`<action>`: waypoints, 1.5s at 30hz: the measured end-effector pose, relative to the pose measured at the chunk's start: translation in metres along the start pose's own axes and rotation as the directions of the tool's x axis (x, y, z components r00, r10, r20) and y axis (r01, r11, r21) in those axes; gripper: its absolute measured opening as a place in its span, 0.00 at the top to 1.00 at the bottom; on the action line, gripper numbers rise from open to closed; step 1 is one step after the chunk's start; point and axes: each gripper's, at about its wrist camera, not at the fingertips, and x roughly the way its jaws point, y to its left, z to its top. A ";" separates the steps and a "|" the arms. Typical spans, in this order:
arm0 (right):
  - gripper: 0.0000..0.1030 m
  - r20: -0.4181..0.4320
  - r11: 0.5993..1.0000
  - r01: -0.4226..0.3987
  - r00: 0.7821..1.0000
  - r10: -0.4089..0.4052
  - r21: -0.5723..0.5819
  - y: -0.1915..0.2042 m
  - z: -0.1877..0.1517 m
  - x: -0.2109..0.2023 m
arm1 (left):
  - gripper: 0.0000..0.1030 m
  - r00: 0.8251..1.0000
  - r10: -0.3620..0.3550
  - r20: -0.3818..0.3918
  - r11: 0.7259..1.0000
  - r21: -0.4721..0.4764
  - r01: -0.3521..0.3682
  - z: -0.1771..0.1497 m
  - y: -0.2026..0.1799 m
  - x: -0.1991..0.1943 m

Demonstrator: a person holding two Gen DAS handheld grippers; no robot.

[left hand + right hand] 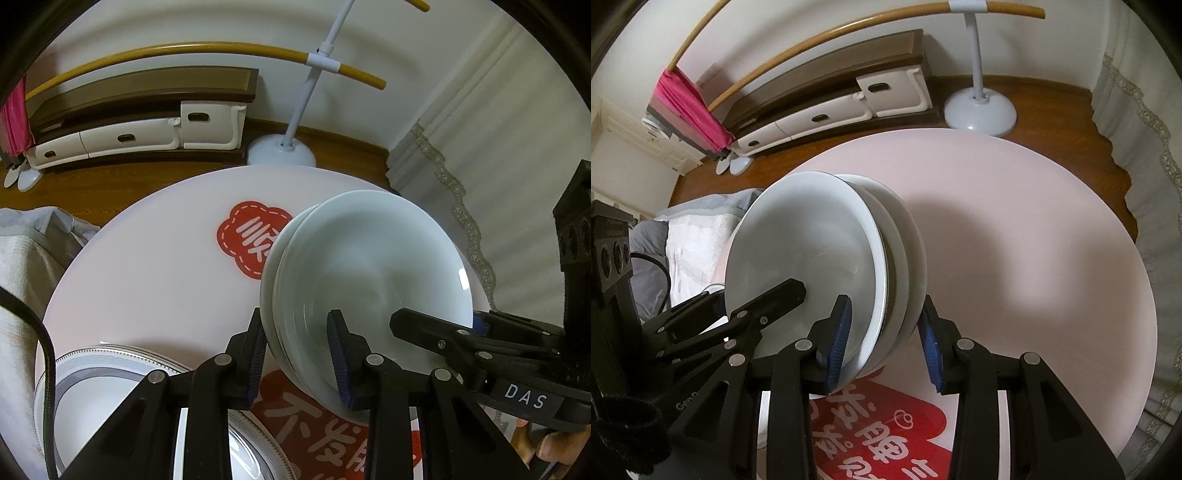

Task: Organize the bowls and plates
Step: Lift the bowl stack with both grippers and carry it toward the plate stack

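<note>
The left gripper (299, 354) pinches the rim of a stack of white bowls (373, 266), one blue-ribbed pad outside the stack and one inside the top bowl. From the other side, the right gripper (886, 343) grips the opposite rim of the same stack (812, 236) in the same way, with one pad inside and one pad against the outer wall. In each wrist view the black fingers of the other gripper reach over the far edge of the bowls. The stack has about three bowls nested together, and it is tilted, above the round pink table (155, 266); whether its bottom touches the table I cannot tell.

Just beside the left gripper, at the near left edge of the table, lie flat plates with a grey patterned border (110, 373). Red stickers with white characters (251, 240) are on the table top, partly under the bowls.

Beyond the table there is a wooden floor (1052, 107), the round white base of a stand (979, 110), and a low cabinet with white drawers (831, 114) along the wall. A pink cloth (690, 107) hangs from a curved yellow bar, and a pale curtain with lace edge (498, 166) hangs at the right.
</note>
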 end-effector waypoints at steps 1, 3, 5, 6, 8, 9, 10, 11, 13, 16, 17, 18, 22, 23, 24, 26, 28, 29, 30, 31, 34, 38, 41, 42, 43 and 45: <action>0.65 0.004 1.000 0.006 1.000 -0.006 -0.007 0.000 -0.001 0.000 | 0.72 1.000 -0.002 0.000 1.000 -0.002 0.002 0.000 -0.001 0.000; 0.67 0.012 1.000 0.016 1.000 -0.016 -0.019 0.001 -0.002 0.000 | 0.72 1.000 -0.004 0.000 1.000 -0.004 0.004 0.001 -0.001 0.000; 0.68 0.017 1.000 0.014 1.000 -0.013 -0.017 -0.001 -0.002 0.000 | 0.71 1.000 -0.003 0.002 1.000 -0.005 0.003 0.000 -0.001 -0.001; 0.68 0.018 1.000 0.009 1.000 -0.009 -0.013 -0.001 -0.002 0.000 | 0.71 1.000 -0.001 0.004 1.000 -0.005 0.001 -0.001 -0.001 -0.002; 0.69 0.020 1.000 0.005 1.000 -0.005 -0.009 -0.003 -0.002 0.001 | 0.71 1.000 -0.002 0.006 1.000 -0.007 0.002 -0.001 0.001 -0.003; 0.69 0.020 1.000 0.007 1.000 -0.007 -0.012 -0.003 -0.002 0.001 | 0.72 1.000 -0.003 0.008 1.000 -0.009 0.003 -0.002 0.000 -0.003; 0.69 0.021 1.000 0.008 1.000 -0.007 -0.013 -0.006 -0.002 0.001 | 0.72 1.000 -0.003 0.009 1.000 -0.012 0.003 -0.002 0.001 -0.003; 0.70 0.023 1.000 0.009 1.000 -0.009 -0.015 -0.008 -0.002 0.001 | 0.72 1.000 -0.001 0.009 1.000 -0.012 0.001 -0.003 0.001 -0.003; 0.70 0.027 1.000 0.009 1.000 -0.009 -0.017 -0.007 -0.003 0.002 | 0.72 1.000 0.007 0.009 1.000 -0.007 -0.007 -0.003 0.000 -0.003; 0.71 0.024 1.000 0.011 1.000 -0.011 -0.015 -0.010 -0.004 0.003 | 0.72 1.000 0.015 0.008 1.000 -0.001 -0.015 -0.004 -0.002 -0.005; 0.71 0.024 1.000 0.012 1.000 -0.012 -0.015 -0.009 -0.004 0.003 | 0.72 1.000 0.014 0.006 1.000 -0.004 -0.014 -0.005 -0.002 -0.005; 0.71 0.026 1.000 0.015 1.000 -0.015 -0.018 -0.008 -0.004 0.003 | 0.72 1.000 0.013 0.005 1.000 -0.007 -0.013 -0.005 -0.002 -0.005; 0.72 0.032 1.000 0.016 0.999 -0.016 -0.016 -0.009 -0.005 0.003 | 0.73 1.000 0.015 0.004 1.000 -0.007 -0.014 -0.004 -0.003 -0.007; 0.73 0.030 1.000 0.016 0.999 -0.015 -0.017 -0.007 -0.005 0.003 | 0.73 1.000 0.015 0.005 1.000 -0.008 -0.015 -0.005 -0.003 -0.008; 0.73 0.031 1.000 0.014 0.999 -0.013 -0.018 -0.008 -0.005 0.003 | 0.73 1.000 0.016 0.005 1.000 -0.008 -0.016 -0.004 -0.003 -0.009; 0.73 0.028 1.000 0.010 1.000 -0.010 -0.013 -0.007 -0.005 0.003 | 0.73 1.000 0.015 0.006 1.000 -0.009 -0.015 -0.004 -0.003 -0.009; 0.73 0.027 1.000 0.005 1.000 -0.005 -0.011 -0.006 -0.005 0.002 | 0.73 1.000 0.016 0.009 1.000 -0.010 -0.016 -0.004 -0.002 -0.010; 0.73 0.026 1.000 0.001 1.000 -0.001 -0.010 -0.006 -0.005 0.002 | 0.73 1.000 0.018 0.011 1.000 -0.009 -0.017 -0.005 -0.002 -0.011; 0.73 0.023 1.000 -0.002 1.000 0.002 -0.010 -0.006 -0.006 0.002 | 0.73 1.000 0.017 0.012 1.000 -0.010 -0.017 -0.005 -0.001 -0.011; 0.73 0.022 1.000 -0.003 1.000 0.003 -0.010 -0.005 -0.005 0.001 | 0.73 1.000 0.017 0.011 1.000 -0.010 -0.017 -0.006 -0.001 -0.012; 0.73 0.024 1.000 -0.005 1.000 0.006 -0.012 -0.003 -0.006 -0.001 | 0.73 1.000 0.017 0.015 1.000 -0.008 -0.017 -0.007 -0.001 -0.016; 0.73 0.035 1.000 -0.011 0.999 0.011 -0.009 -0.003 -0.008 -0.008 | 0.73 1.000 0.016 0.026 1.000 -0.003 -0.016 -0.009 -0.004 -0.024; 0.73 0.042 1.000 -0.016 0.999 0.016 -0.005 -0.004 -0.011 -0.013 | 0.73 0.999 0.011 0.034 1.000 0.001 -0.011 -0.012 -0.004 -0.031; 0.73 0.044 1.000 -0.016 0.999 0.016 -0.005 -0.004 -0.012 -0.016 | 0.73 0.999 0.011 0.036 1.000 0.003 -0.011 -0.014 -0.005 -0.033; 0.73 0.047 1.000 -0.016 0.999 0.016 -0.005 -0.002 -0.014 -0.018 | 0.73 0.999 0.009 0.038 1.000 0.005 -0.010 -0.016 -0.005 -0.036; 0.73 0.053 1.000 -0.013 0.998 0.014 -0.008 -0.001 -0.018 -0.024 | 0.73 0.999 0.008 0.043 1.000 0.008 -0.008 -0.020 -0.006 -0.043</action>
